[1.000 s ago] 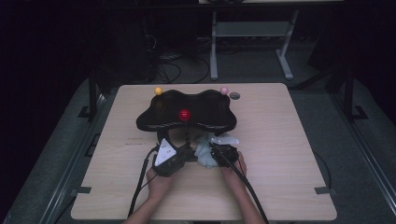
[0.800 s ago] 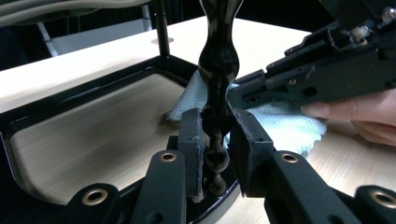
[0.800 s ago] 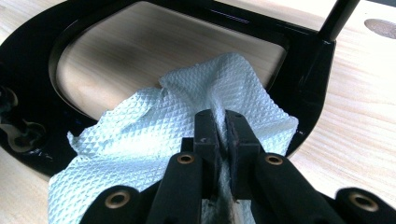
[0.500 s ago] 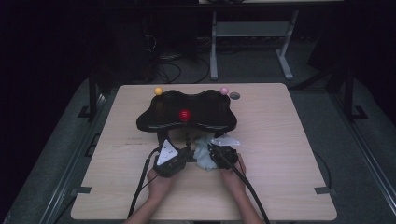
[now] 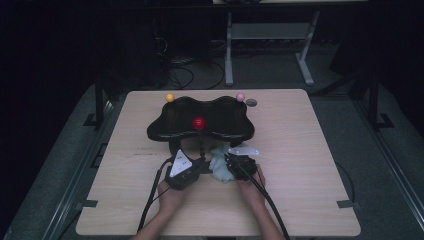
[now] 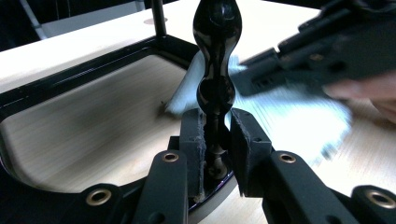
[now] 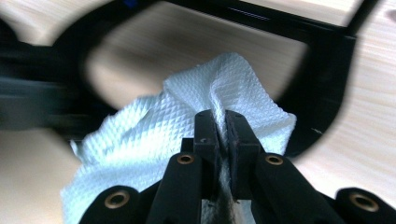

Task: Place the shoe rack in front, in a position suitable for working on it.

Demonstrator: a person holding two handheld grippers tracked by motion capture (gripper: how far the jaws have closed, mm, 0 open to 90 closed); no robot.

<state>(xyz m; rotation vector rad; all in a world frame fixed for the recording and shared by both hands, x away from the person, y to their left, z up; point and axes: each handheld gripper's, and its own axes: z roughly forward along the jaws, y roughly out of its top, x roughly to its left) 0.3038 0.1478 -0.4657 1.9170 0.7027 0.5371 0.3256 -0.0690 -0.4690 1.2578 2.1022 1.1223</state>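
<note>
Left gripper [image 6: 215, 140] clamped on black post [image 6: 215, 60] | right gripper [image 7: 222, 135] pinched white cloth [image 7: 187, 140] | advice: steady post, wipe with short firm strokes beside stand [image 5: 170, 131].

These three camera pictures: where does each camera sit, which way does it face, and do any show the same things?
High view: above the person's side, looking forward and down on the pale wooden table; forearms and both hands show.
Left gripper view: on the left claw, looking along jaws shut on a glossy black beaded post.
Right gripper view: on the right claw, jaws shut on a white waffle-textured paper towel.
Shared: towel and black curvy stand in all.
</note>
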